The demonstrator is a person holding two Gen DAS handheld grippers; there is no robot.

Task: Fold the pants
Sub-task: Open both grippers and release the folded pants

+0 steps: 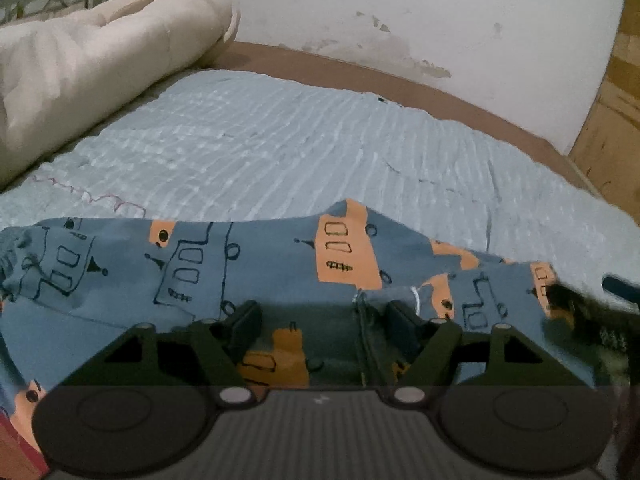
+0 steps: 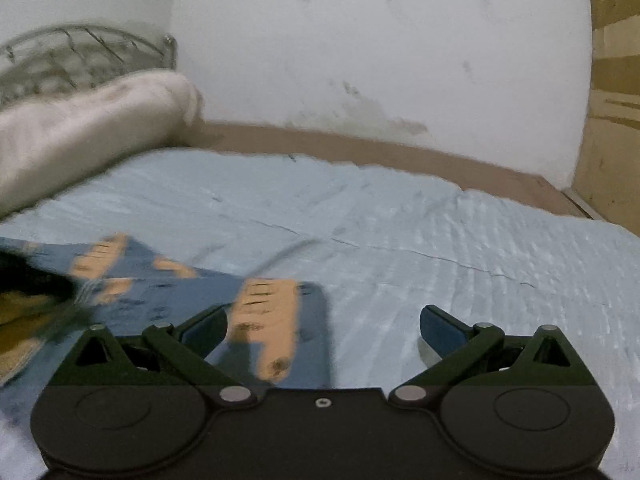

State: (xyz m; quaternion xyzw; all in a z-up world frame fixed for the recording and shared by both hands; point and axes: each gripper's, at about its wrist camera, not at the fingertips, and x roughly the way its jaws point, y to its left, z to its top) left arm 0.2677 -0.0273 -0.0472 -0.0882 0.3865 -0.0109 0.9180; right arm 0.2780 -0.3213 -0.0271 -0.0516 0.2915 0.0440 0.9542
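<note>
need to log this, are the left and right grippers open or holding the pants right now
Left gripper: open, above the pants, not gripping them.
Right gripper: open wide, holding nothing.

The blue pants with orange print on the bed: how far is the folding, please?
Done: the blue cotton pants with orange print lie on the light blue ribbed bedcover, apparently doubled, with a straight edge nearest the right gripper. In hand: nothing; the left gripper and the right are open above the cloth. Left: probably another fold, since the pants look long.
</note>
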